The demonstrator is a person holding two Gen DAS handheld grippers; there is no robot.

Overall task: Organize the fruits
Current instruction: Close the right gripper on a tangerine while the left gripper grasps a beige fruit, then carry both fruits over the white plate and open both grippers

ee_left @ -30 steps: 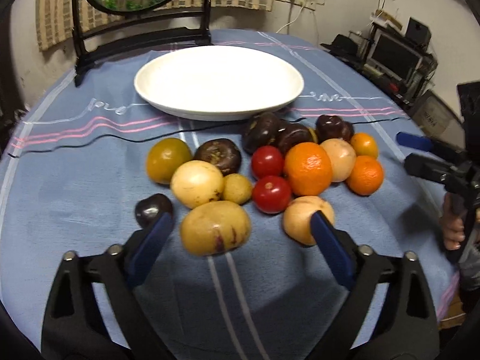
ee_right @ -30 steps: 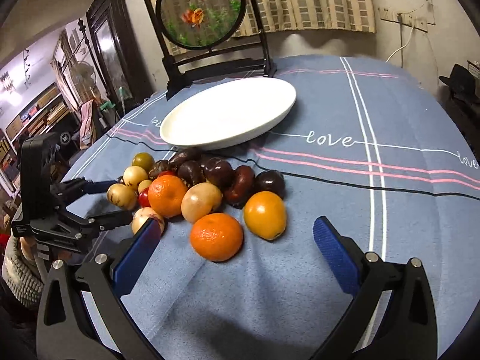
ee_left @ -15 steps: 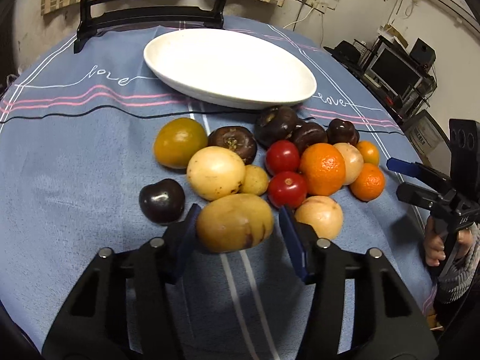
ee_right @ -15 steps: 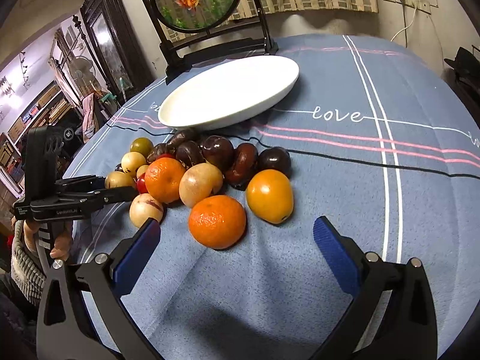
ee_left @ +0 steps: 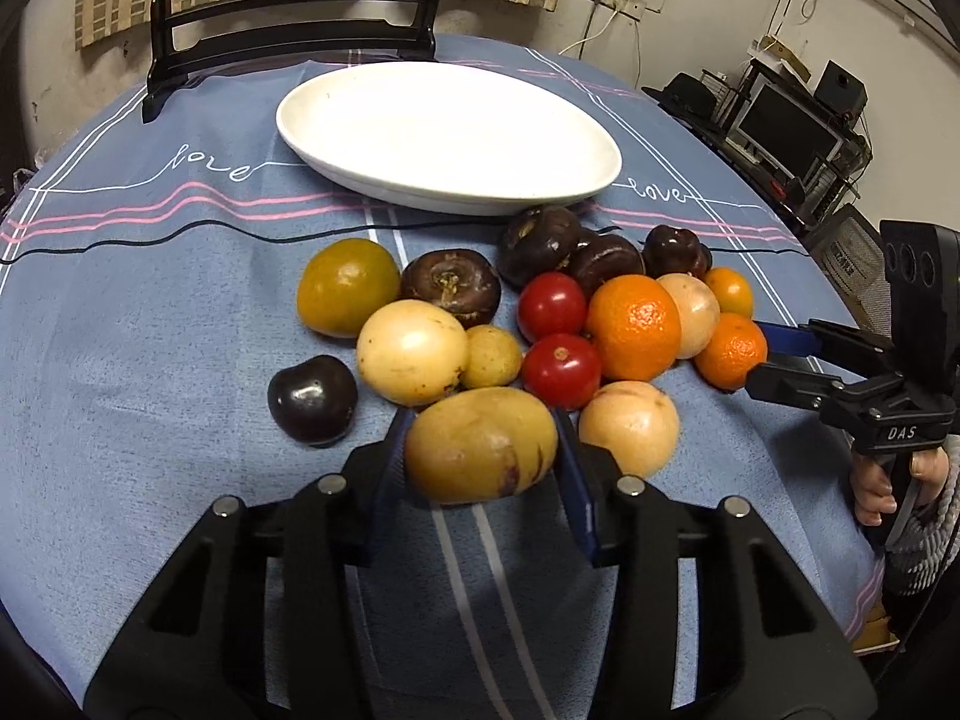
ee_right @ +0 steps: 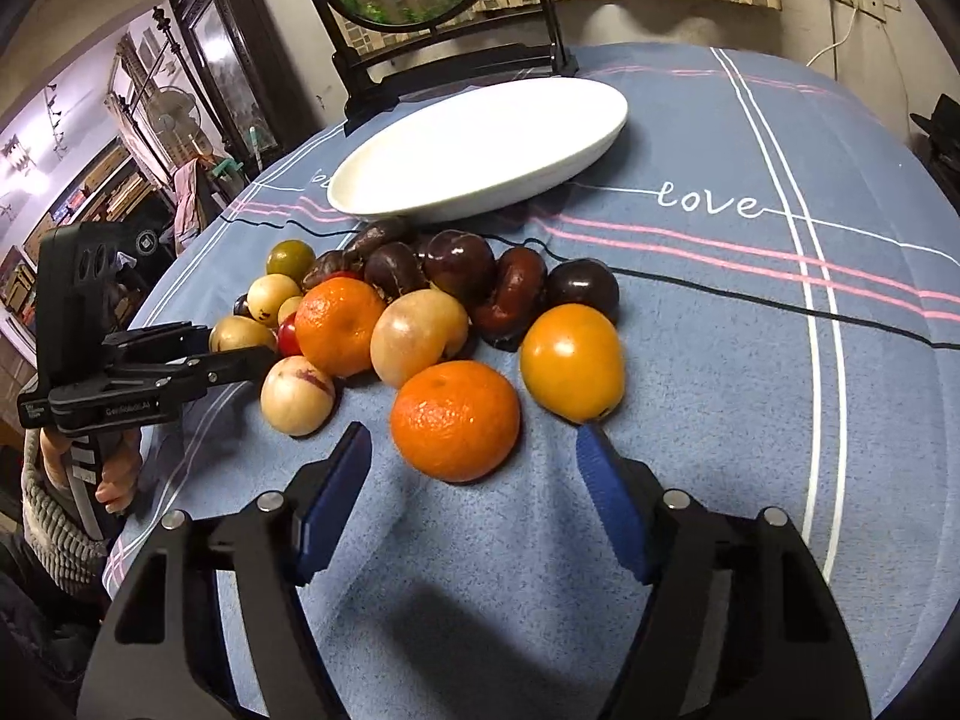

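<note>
Left hand-held gripper [ee_left: 480,450] clamped on the yellow fruit [ee_left: 480,444], pads pressed to its two ends, at the near edge of the pile on the surface [ee_left: 150,360]. Long axis crosswise between the fingers, roughly parallel to the near edge of the surface; stem end not discernible. Probably firm, smooth and somewhat slippery skin, with dark blotches near the right pad hinting at a softer, bruisable patch; moderate weight likely. Safer hold likely across the middle, along the short axis, rather than end to end, where a rounded tip could squirt out. Touching or almost touching a pale round fruit [ee_left: 630,426] on the right and a tomato [ee_left: 561,369] behind. Right hand-held gripper [ee_right: 474,456] spread apart, holding nothing, low behind the orange [ee_right: 455,419], near the right edge of the pile. Orange likely soft-skinned, grippy, easily dented; best taken across its widest part. White plate [ee_left: 336,138] bare, beyond the pile toward the far edge.
</note>
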